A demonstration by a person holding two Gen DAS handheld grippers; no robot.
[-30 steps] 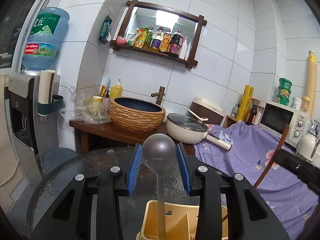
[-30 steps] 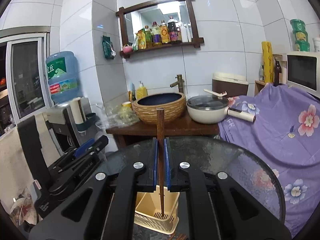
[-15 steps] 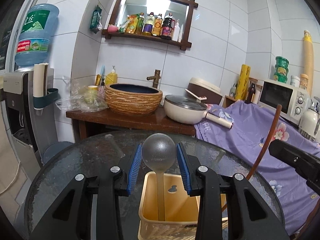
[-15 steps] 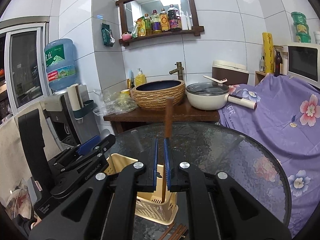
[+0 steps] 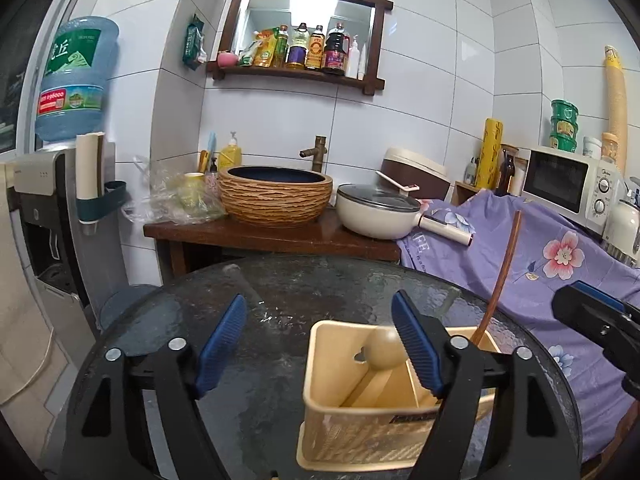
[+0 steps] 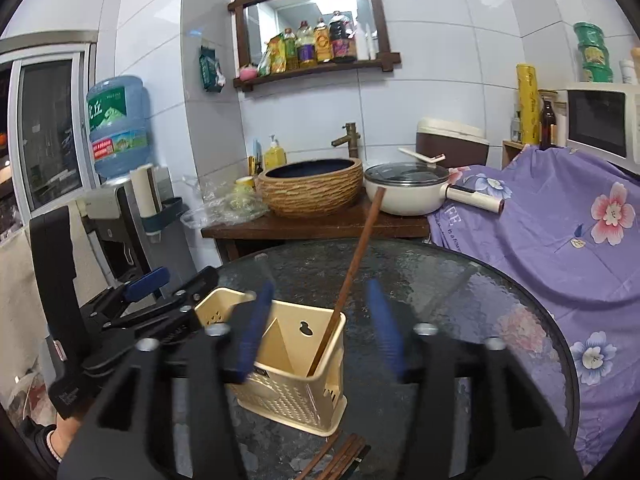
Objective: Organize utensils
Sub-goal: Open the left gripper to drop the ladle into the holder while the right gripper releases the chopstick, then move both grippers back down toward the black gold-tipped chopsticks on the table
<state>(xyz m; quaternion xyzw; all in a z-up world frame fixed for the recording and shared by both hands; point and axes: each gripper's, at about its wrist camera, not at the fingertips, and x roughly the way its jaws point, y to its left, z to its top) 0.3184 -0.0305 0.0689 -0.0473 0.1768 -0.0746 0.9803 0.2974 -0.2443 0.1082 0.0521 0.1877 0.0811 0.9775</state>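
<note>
Over the glass table (image 5: 280,292), I'm opening both grippers: left gripper (image 5: 320,344) drops the ladle (image 5: 384,347) and right gripper (image 6: 318,334) drops the wooden stick (image 6: 352,268) into the yellow caddy (image 6: 298,402). Nothing's pinched now, both lean inside. More sticks (image 6: 340,458) wait on the table just beside it.

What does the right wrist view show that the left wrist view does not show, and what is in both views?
Only the right wrist view: loose brown chopsticks lying on the glass table in front of the holder, and the left gripper seen from the side.

Only the left wrist view: the ladle lying in the holder, and the paper cup stack by the microwave.

Both: the yellow utensil holder, the wooden utensil leaning in it, and the basin. Both grippers' jaws are opening, gripping nothing.
</note>
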